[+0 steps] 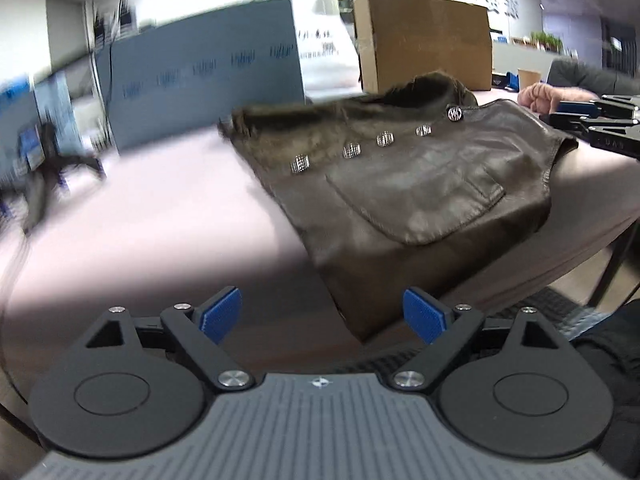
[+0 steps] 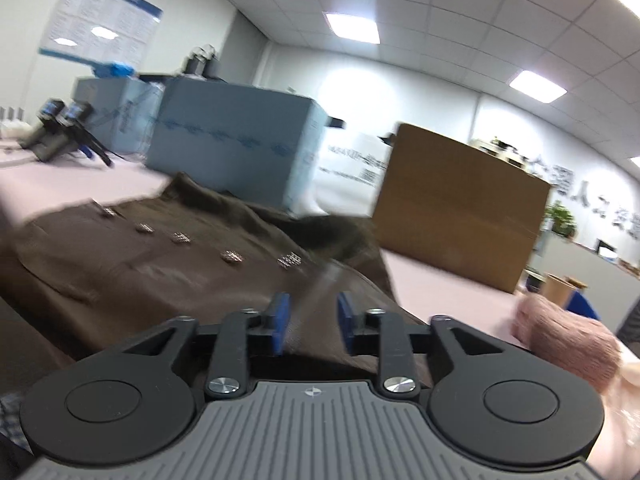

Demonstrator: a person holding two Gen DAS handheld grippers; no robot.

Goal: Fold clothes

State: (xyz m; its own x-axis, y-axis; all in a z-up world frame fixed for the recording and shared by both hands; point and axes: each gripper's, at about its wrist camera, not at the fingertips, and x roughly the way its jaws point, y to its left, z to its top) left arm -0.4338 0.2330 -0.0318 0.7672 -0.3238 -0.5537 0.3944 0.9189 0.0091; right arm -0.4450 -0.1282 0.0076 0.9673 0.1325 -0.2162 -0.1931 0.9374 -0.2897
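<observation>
Office w/ ceiling panel lights, a long pale pink table (image 1: 140,232) running across both views. Nearest in the left wrist view, the left gripper (image 1: 322,316) stands wide, nothing between the blue pads, hanging just off the near hem of the vest (image 1: 420,200). The vest is brown leather w/ a fur collar and a row of metal buttons (image 1: 352,151), lying face up on the table, its near hem draped over the table edge. Right side of that view: the right gripper (image 1: 600,120) over the vest's right edge, a hand (image 1: 540,96) behind it. In the right wrist view the right gripper (image 2: 310,320) is at a narrow gap, pads on either side of a raised bit of leather; not clearly pressing it, though blur makes that hard to call. Far side: blue box (image 1: 200,68), cardboard box (image 1: 424,40).

Progress, my read: early. Vest laid out, no fold visible yet. Both sides and the final fold-over seem left to do.
</observation>
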